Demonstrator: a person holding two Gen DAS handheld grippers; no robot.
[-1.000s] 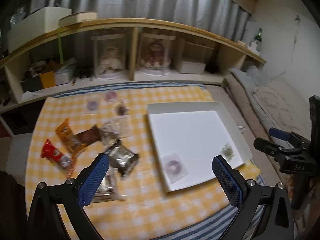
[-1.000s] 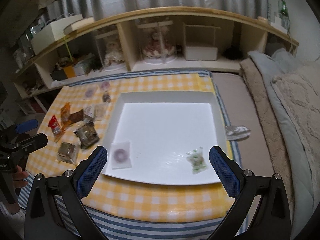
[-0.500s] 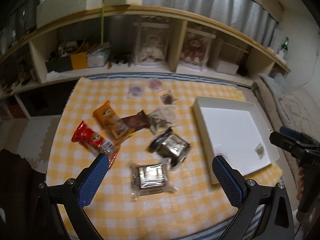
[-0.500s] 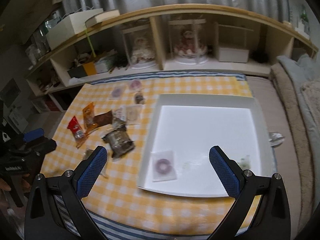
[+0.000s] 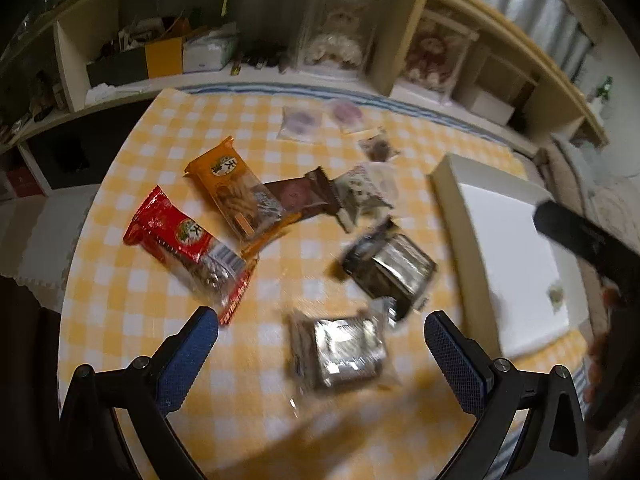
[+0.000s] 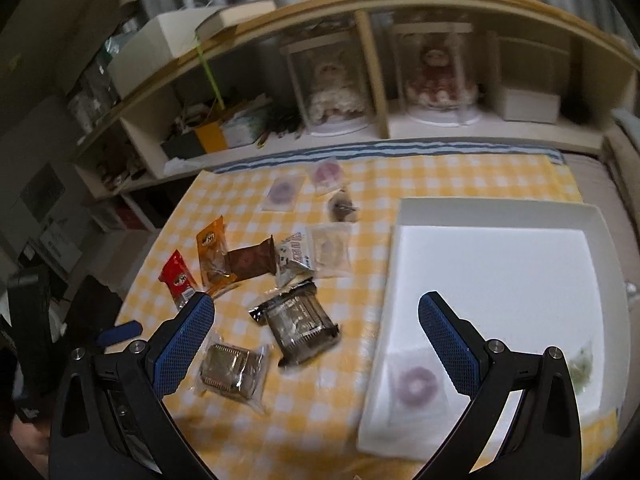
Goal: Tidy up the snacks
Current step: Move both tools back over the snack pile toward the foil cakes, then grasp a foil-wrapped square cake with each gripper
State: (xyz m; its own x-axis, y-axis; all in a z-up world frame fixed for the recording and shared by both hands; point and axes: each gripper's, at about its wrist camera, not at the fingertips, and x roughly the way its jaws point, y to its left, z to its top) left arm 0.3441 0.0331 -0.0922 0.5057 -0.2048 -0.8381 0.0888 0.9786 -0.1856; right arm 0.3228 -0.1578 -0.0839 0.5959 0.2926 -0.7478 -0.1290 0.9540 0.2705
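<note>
Several snack packets lie on the yellow checked cloth: a red packet [image 5: 180, 238], an orange packet [image 5: 230, 186], a brown packet [image 5: 296, 196] and two dark clear-wrapped packs [image 5: 390, 268] [image 5: 340, 350]. My left gripper [image 5: 320, 330] is open, just above the nearer dark pack. My right gripper [image 6: 312, 320] is open over the cloth beside the white tray [image 6: 496, 216]. The tray holds a purple ring sweet [image 6: 416, 382] and a small green sweet [image 6: 582, 368].
Small clear-wrapped sweets [image 6: 282, 192] lie at the cloth's far side. A low wooden shelf [image 6: 376, 116] with dolls in cases and boxes runs behind the table. Bedding [image 5: 612, 184] lies to the right of the tray.
Both grippers have swung left, from over the tray towards the snack pile. My left gripper has come down closer to the dark packs. Both stay open.
</note>
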